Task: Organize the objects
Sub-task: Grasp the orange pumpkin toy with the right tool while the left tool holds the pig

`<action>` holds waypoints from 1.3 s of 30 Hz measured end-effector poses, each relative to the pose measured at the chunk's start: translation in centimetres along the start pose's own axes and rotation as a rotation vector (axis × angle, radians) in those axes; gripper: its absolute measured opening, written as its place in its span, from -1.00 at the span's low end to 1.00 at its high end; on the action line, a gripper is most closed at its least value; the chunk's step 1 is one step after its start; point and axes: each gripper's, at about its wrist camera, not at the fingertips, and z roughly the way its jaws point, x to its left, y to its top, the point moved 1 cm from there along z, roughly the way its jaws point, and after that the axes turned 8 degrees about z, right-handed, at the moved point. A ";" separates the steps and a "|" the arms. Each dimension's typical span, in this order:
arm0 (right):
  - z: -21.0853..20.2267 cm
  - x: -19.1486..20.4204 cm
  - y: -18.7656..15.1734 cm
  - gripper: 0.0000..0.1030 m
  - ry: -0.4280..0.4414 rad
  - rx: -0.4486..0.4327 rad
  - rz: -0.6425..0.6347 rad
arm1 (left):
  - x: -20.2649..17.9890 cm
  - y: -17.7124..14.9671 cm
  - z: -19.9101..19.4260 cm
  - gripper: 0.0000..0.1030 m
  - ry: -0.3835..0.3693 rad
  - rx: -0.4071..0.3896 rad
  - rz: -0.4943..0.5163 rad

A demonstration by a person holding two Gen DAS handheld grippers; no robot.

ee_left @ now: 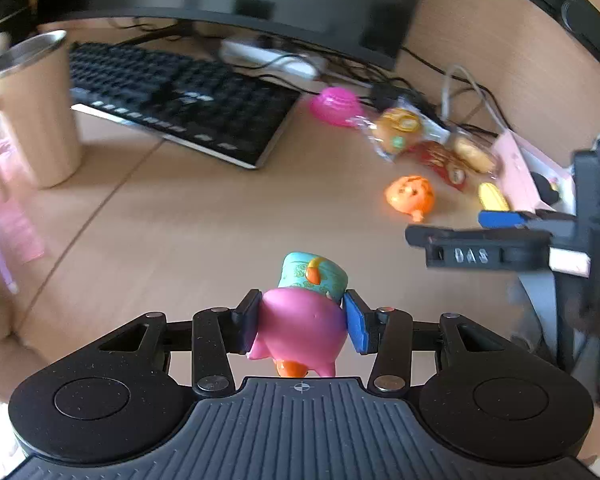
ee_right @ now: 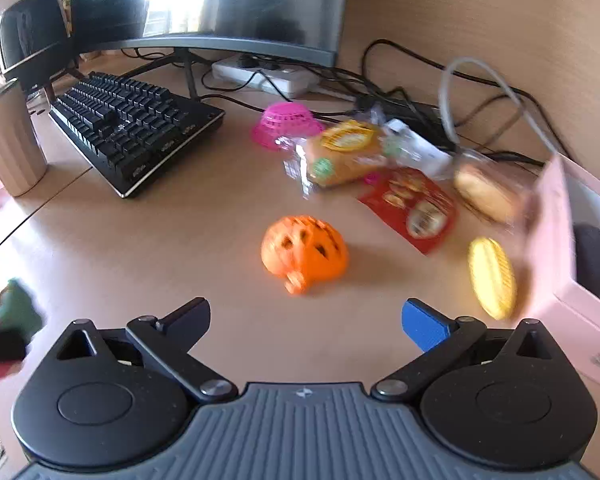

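My left gripper (ee_left: 302, 320) is shut on a pink toy figure (ee_left: 300, 328) with a teal hat, held above the wooden desk (ee_left: 204, 216). My right gripper (ee_right: 306, 320) is open with nothing between its fingers; it also shows at the right of the left wrist view (ee_left: 488, 236). Just ahead of it on the desk lie an orange perforated toy (ee_right: 304, 252), a yellow toy (ee_right: 492, 278), a red snack packet (ee_right: 416, 204), two wrapped buns (ee_right: 344, 152) and a pink basket (ee_right: 286, 124). A pink box (ee_right: 560, 256) stands at the right.
A black keyboard (ee_right: 132, 132) lies at the left under a monitor (ee_right: 236, 4). A beige steel-rimmed mug (ee_left: 32, 112) stands at the far left. Cables and a white power strip (ee_right: 260, 74) run along the back wall. Black speakers (ee_right: 32, 36) stand at the back left.
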 end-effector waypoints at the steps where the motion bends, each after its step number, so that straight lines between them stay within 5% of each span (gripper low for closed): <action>1: 0.5 0.4 0.4 0.90 0.001 0.003 -0.003 | 0.7 -0.2 -0.3 -0.06 0.004 -0.001 -0.015; 11: 3.4 2.5 2.1 0.75 -0.011 -0.003 -0.012 | 4.0 -0.4 -1.3 -0.06 0.012 -0.013 -0.047; 14: 3.9 2.6 2.3 0.53 0.003 0.015 0.008 | 4.2 -0.2 -1.4 -0.06 0.000 -0.019 -0.035; 16: 4.0 2.7 2.2 0.18 0.014 0.028 0.015 | 4.5 -0.1 -1.5 -0.06 -0.004 -0.018 -0.024; 22: 2.7 3.1 1.5 -0.08 -0.001 0.006 0.029 | 5.0 0.3 -0.8 -0.06 -0.042 -0.006 0.010; 27: 0.2 2.7 0.5 -0.11 -0.032 -0.024 0.034 | 3.4 0.6 0.0 -0.06 -0.111 0.003 0.072; 31: -2.3 1.5 -0.7 -0.39 -0.060 -0.027 0.077 | 1.4 0.7 0.6 -0.06 -0.178 0.010 0.135; 39: -6.8 -1.4 -4.9 -0.40 -0.149 -0.046 0.167 | -3.8 0.6 2.3 -0.06 -0.311 0.045 0.285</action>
